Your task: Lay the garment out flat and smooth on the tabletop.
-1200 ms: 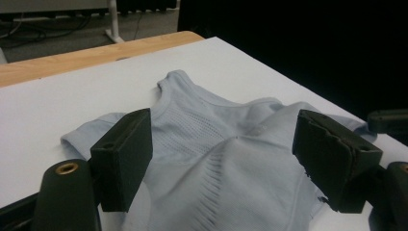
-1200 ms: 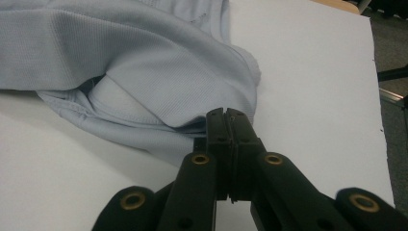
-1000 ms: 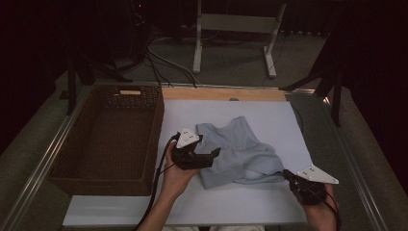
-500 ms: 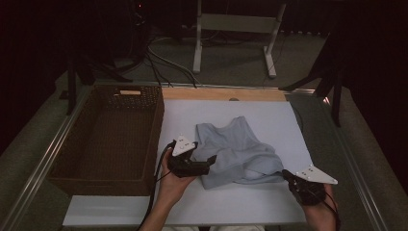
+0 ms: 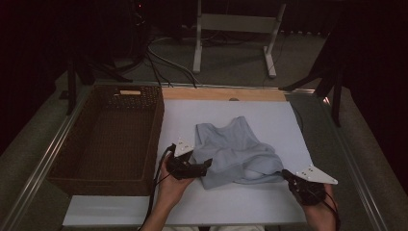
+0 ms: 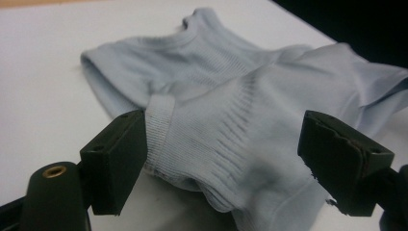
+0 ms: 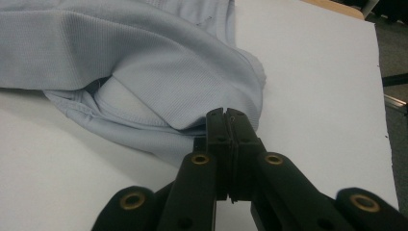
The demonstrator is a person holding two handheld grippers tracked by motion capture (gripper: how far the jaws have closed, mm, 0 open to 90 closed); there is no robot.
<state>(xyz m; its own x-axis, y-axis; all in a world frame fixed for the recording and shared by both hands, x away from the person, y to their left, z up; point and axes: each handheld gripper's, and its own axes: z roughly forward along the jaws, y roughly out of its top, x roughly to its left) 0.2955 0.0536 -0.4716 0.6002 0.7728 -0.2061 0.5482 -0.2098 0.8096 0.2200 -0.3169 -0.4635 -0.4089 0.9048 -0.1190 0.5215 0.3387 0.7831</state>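
Observation:
A light blue sleeveless top (image 5: 235,147) lies crumpled on the white table board (image 5: 269,115). My left gripper (image 5: 207,164) is at its near-left hem, held low over the board. In the left gripper view this gripper (image 6: 226,139) is open, and the ribbed hem of the top (image 6: 216,120) bulges between the two pads without being pressed. My right gripper (image 5: 285,173) sits at the top's near-right corner. In the right gripper view its jaws (image 7: 226,114) are shut on the edge of the top (image 7: 144,48), whose upper layer gapes a little.
A dark wicker basket (image 5: 60,161) stands along the left side of the board, close to my left hand. A wooden strip (image 5: 221,94) borders the far edge. Metal stand legs (image 5: 269,62) and cables (image 5: 159,57) lie on the floor beyond.
My left gripper has dropped lower and come nearer to the person, along the top's left edge to its hem. The right gripper has kept still.

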